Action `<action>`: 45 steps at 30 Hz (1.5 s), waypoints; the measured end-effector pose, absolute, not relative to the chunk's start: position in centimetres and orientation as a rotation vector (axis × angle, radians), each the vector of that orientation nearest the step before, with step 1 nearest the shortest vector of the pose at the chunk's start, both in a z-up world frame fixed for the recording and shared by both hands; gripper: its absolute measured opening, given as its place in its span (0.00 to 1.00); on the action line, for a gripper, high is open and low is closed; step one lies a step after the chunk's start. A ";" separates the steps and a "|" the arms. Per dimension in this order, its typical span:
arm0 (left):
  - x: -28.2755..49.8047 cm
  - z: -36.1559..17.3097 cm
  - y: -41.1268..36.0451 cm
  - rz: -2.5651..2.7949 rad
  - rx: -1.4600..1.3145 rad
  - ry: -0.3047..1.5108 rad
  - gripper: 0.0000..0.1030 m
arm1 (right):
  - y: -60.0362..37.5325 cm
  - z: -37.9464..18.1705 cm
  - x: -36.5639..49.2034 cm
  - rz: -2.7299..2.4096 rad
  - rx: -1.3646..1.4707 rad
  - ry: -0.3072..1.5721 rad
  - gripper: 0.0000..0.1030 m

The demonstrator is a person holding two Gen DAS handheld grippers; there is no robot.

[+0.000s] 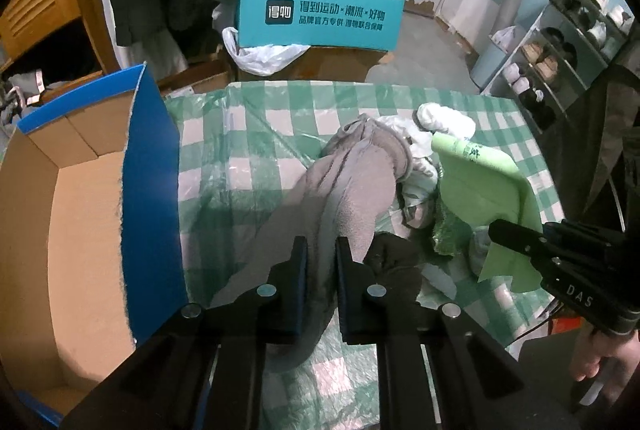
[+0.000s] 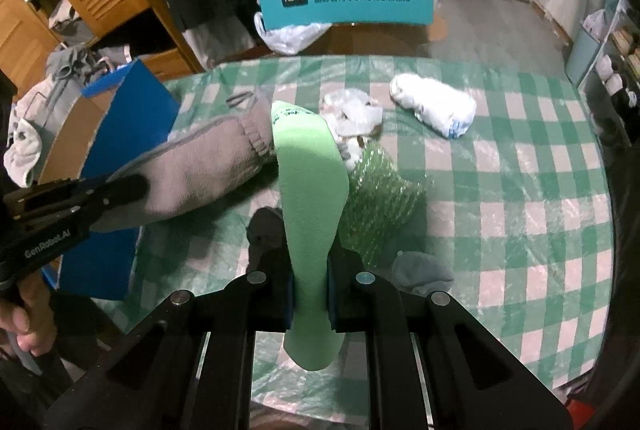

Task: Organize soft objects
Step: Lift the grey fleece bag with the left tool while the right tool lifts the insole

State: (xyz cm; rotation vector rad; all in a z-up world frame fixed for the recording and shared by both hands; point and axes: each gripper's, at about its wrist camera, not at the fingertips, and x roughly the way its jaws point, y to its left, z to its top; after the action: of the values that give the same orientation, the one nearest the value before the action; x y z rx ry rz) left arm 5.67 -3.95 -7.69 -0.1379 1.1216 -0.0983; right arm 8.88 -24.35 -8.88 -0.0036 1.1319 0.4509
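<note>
You are clamping the grey sock [image 1: 340, 198] in your left gripper [image 1: 322, 250] and the green sock [image 2: 310, 186] in your right gripper [image 2: 310, 266]; be keeping both pinches firm while swinging toward the cardboard box [image 1: 60, 214].

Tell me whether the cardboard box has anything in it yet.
Empty as far as it shows: the box has bare cardboard floor and walls in the left wrist view. Its near corner is cut off, so cannot tell there.

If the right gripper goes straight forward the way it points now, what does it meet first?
Probably the green bubble wrap, just beyond the green sock the right gripper holds; depth is unclear.
</note>
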 end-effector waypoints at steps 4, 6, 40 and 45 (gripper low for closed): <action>5.3 -7.3 -3.6 -0.107 -0.163 1.116 0.11 | -24.4 -8.5 9.0 0.445 0.003 1.121 0.10; 5.2 -6.8 -3.5 -0.108 -0.168 1.098 0.11 | -24.4 -8.2 9.0 0.444 0.004 1.113 0.10; 0.7 1.7 1.4 -0.030 -0.170 0.852 0.10 | -19.0 -0.7 7.9 0.553 -0.021 0.937 0.10; -0.2 2.5 2.9 -0.003 -0.188 0.831 0.10 | -17.0 -0.1 7.6 0.588 -0.038 0.929 0.10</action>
State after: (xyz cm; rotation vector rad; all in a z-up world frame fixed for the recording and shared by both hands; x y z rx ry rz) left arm -0.21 2.94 2.48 -0.1877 0.8313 -0.0033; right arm 7.59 -17.03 -0.09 -0.0381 0.9286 0.5876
